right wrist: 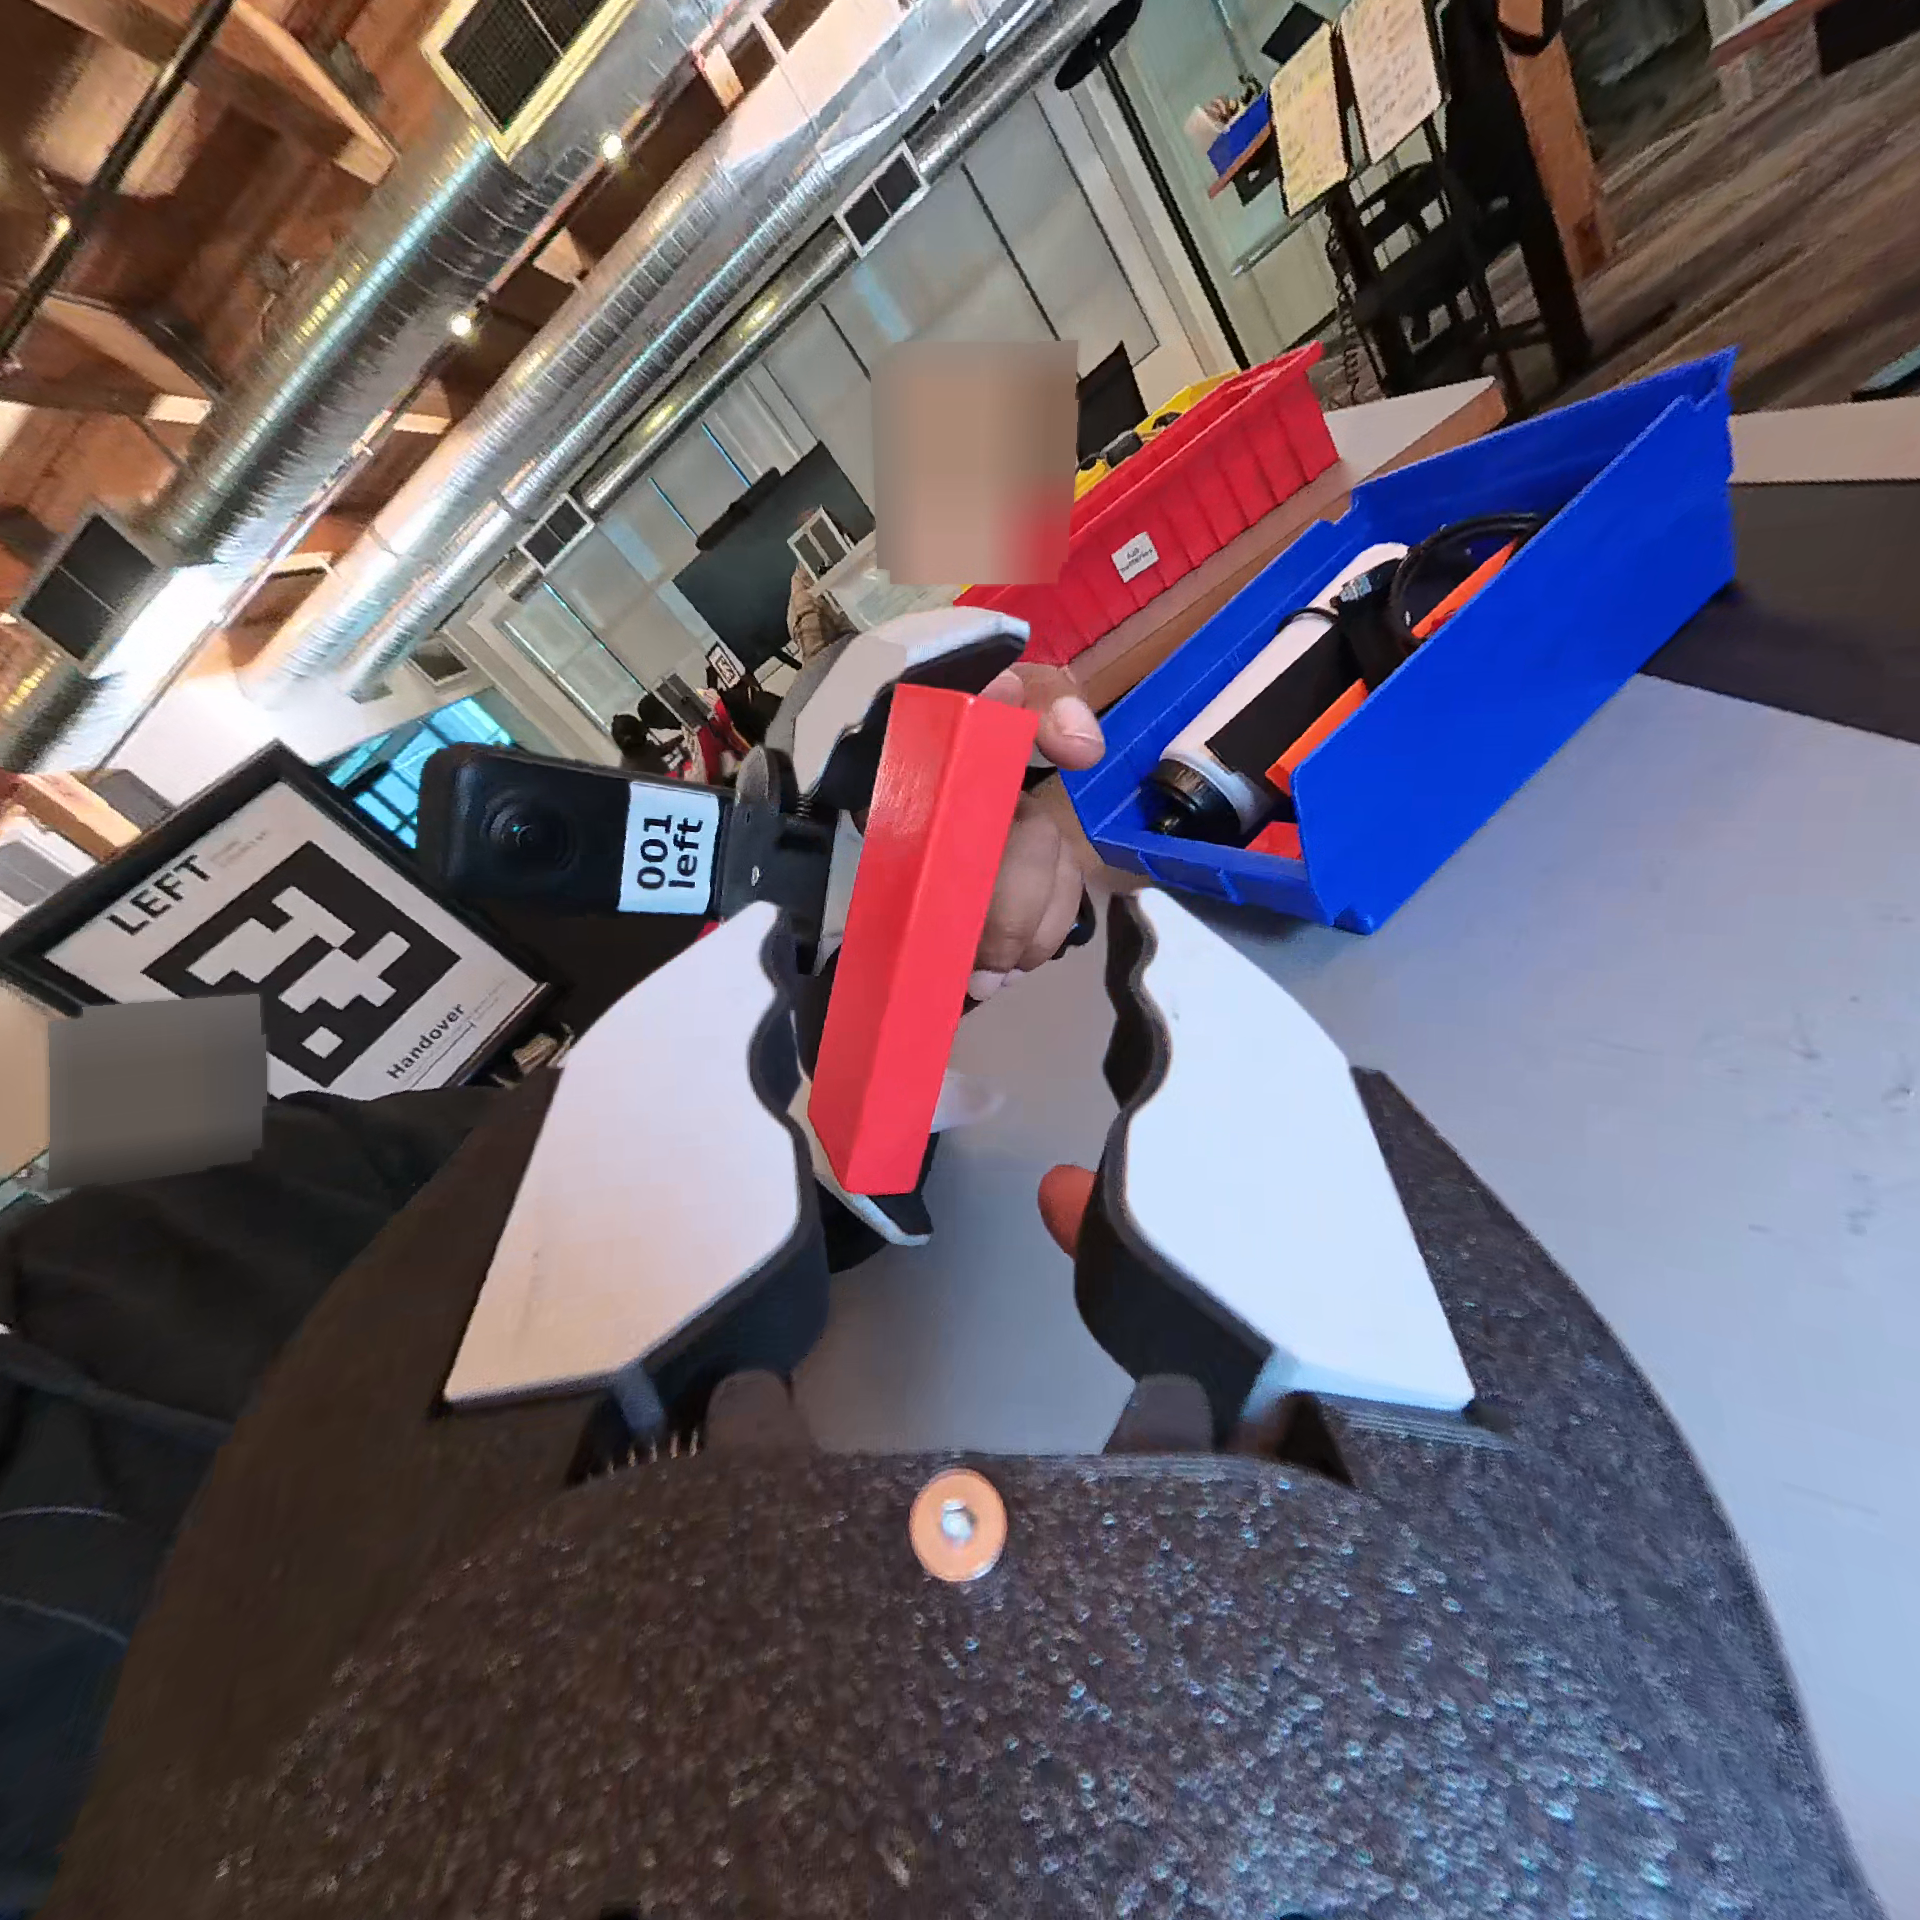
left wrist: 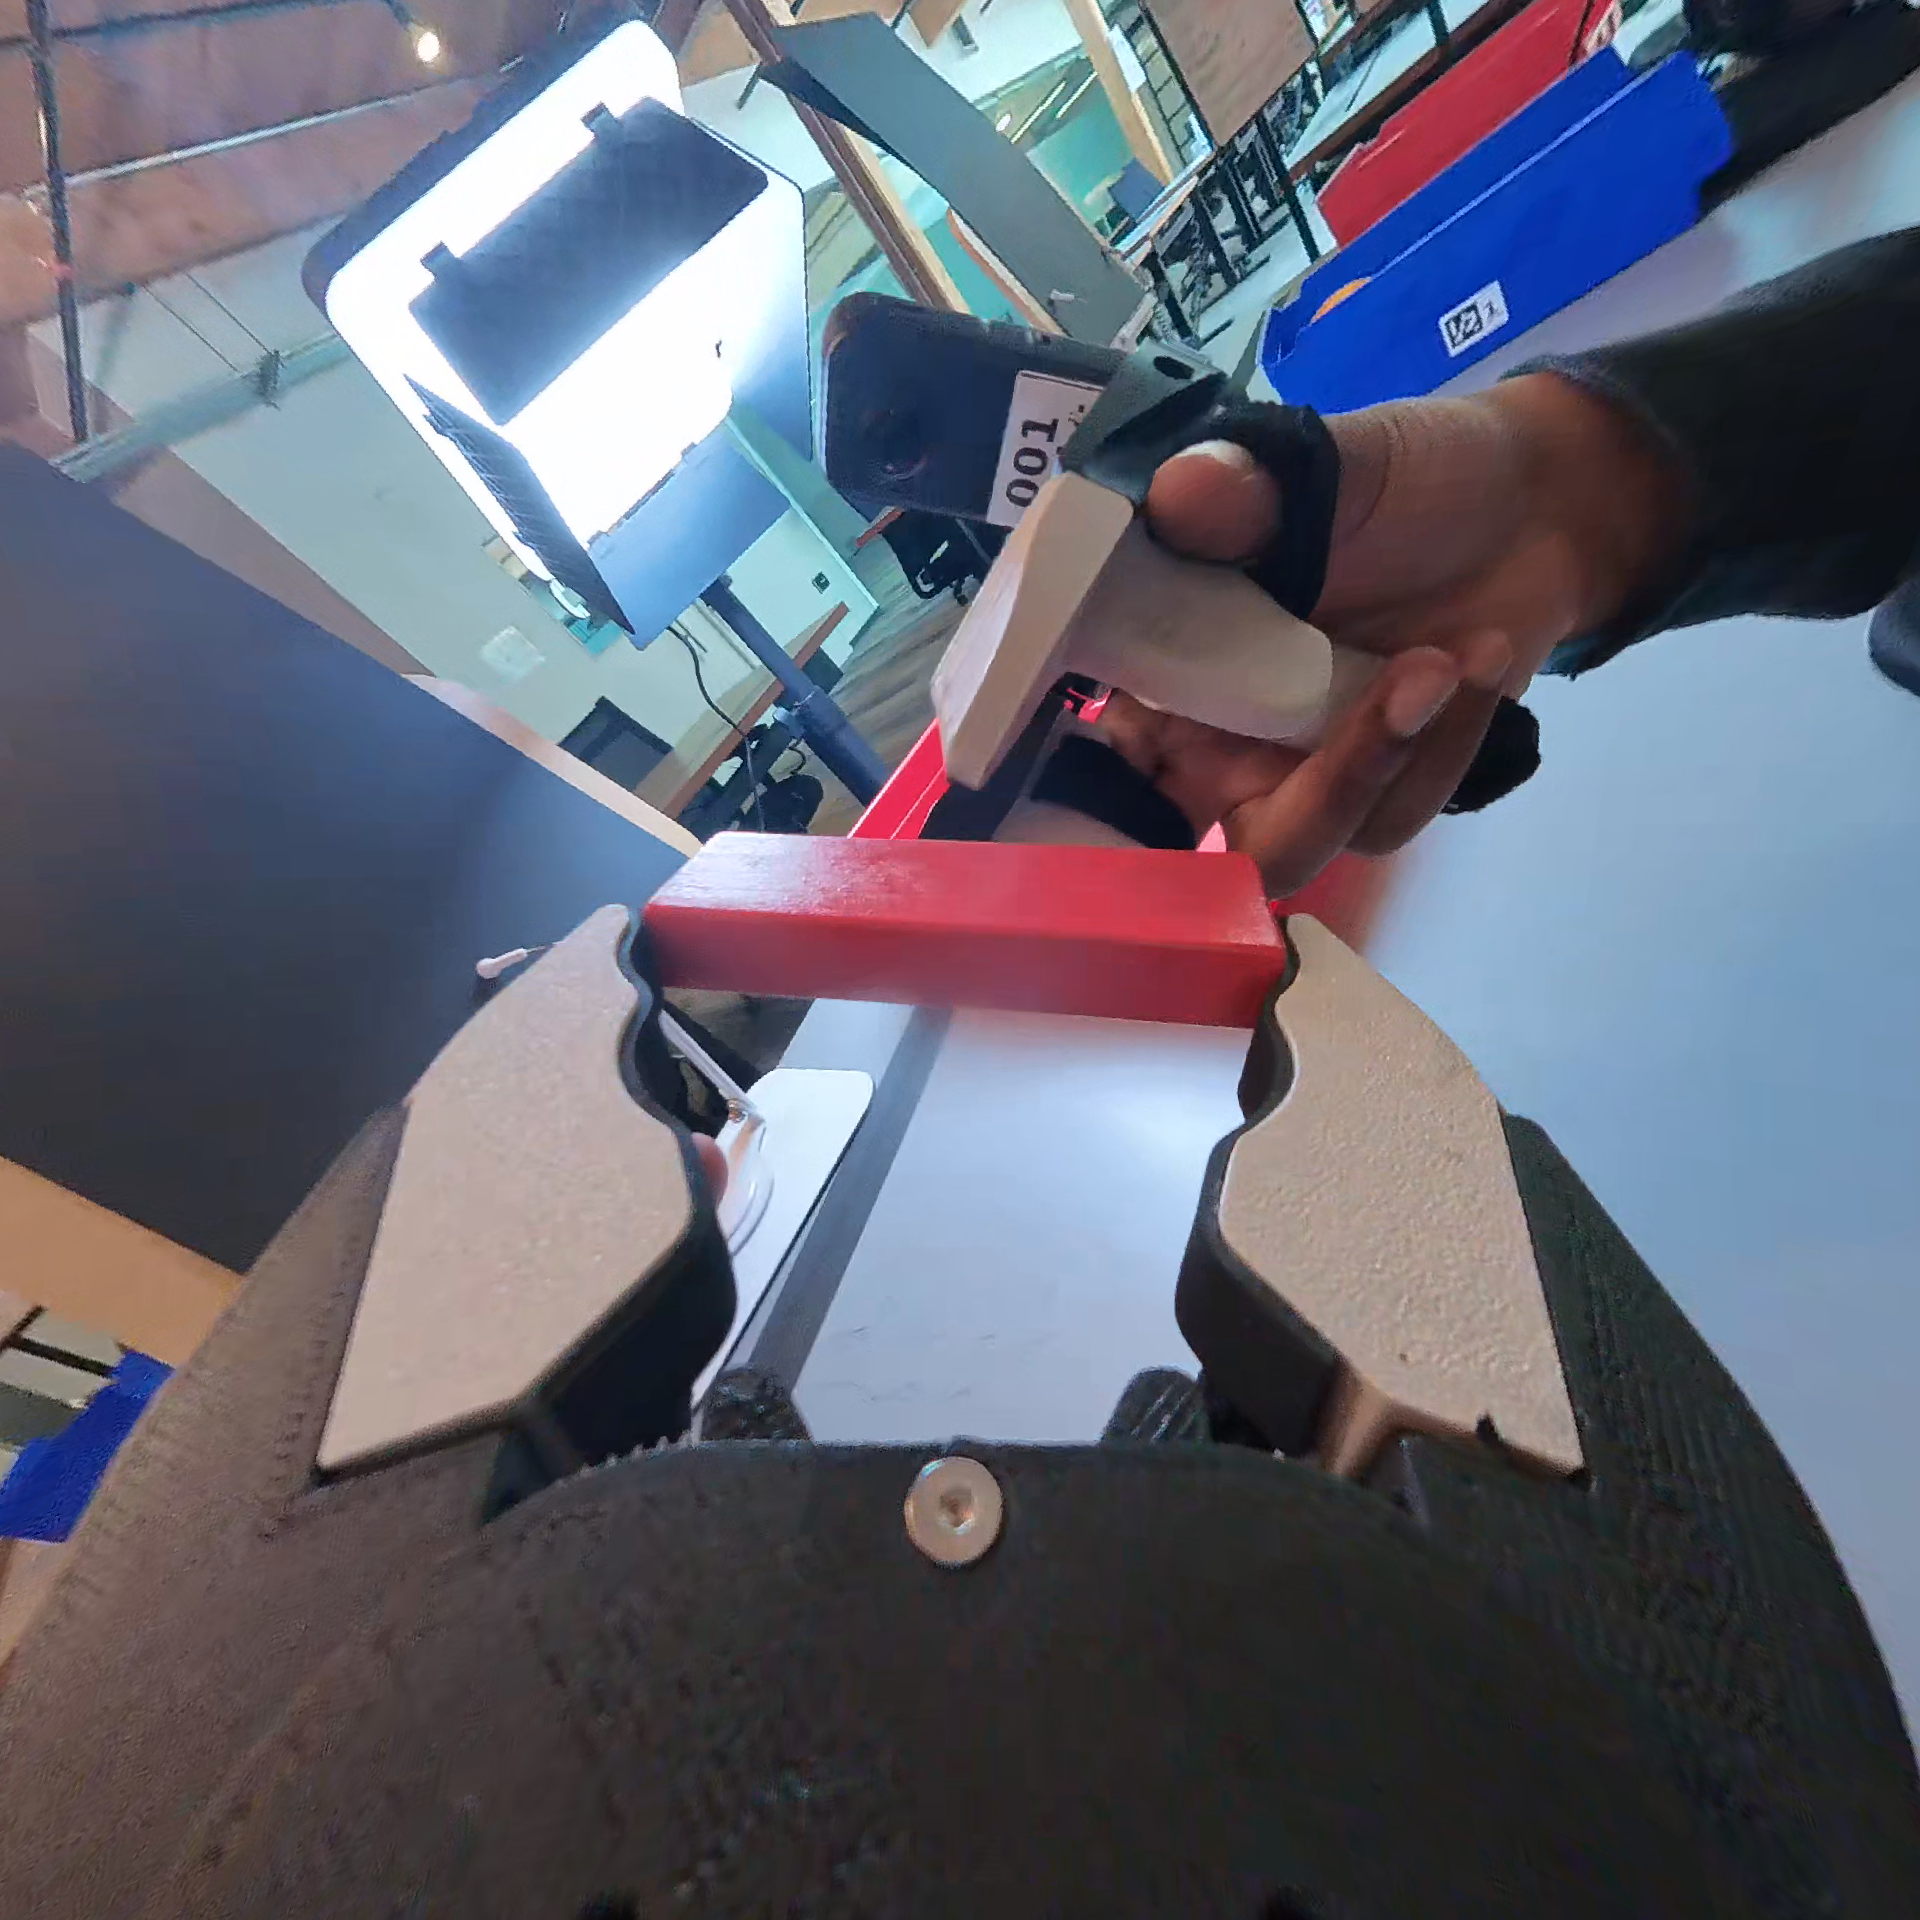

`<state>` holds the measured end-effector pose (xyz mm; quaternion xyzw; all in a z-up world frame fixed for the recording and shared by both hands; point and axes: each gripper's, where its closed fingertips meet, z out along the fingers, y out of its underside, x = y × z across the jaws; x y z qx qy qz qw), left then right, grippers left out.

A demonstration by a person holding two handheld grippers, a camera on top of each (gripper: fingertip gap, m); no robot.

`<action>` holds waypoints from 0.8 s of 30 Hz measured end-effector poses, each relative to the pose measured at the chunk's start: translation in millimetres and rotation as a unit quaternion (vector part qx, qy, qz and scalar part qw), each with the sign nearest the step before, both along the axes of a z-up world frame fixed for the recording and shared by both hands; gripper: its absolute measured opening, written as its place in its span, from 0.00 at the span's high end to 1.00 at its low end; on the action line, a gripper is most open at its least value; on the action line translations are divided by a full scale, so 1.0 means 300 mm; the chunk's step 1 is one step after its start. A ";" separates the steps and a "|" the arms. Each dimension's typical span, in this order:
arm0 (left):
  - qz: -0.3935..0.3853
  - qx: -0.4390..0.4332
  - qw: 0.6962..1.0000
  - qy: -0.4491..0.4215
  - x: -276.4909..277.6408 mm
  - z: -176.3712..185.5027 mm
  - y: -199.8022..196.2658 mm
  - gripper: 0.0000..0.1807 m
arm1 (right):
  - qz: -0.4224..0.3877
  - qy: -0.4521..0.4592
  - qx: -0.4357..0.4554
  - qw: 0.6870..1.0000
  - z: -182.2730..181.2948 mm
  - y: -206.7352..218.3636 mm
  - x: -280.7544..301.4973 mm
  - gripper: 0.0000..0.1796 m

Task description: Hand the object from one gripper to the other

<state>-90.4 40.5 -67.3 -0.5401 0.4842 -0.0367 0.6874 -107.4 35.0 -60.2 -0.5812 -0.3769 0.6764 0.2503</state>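
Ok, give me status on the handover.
Left tool shut on red block. Right tool open, fingers either side of block, not gripping. Nothing in the way.

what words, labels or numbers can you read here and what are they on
I won't copy out writing; here is what bears it.
On the black camera: a white sticker.
Beside it: a framed sign with a black square code.
On the red bin: a label, too small.
On the blue bin: a small sticker.
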 end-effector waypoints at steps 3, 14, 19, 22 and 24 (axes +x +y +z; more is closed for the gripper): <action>-0.001 0.018 1.000 0.022 0.009 -0.014 -0.003 0.40 | 0.029 -0.002 -0.002 1.000 -0.010 -0.030 -0.004 0.77; -0.066 -0.094 0.991 -0.067 0.005 0.010 -0.034 0.44 | 0.003 0.023 0.109 0.994 0.005 -0.005 0.025 0.91; -0.124 -0.215 0.953 -0.176 -0.016 0.032 -0.038 0.48 | -0.048 0.017 0.279 0.959 0.028 0.013 0.063 0.91; -0.184 -0.285 0.911 -0.232 -0.007 0.050 -0.067 0.50 | -0.064 0.025 0.390 0.918 0.042 -0.017 0.071 0.91; -0.229 -0.338 0.870 -0.276 -0.002 0.068 -0.087 0.51 | -0.068 0.042 0.462 0.883 0.057 -0.058 0.070 0.91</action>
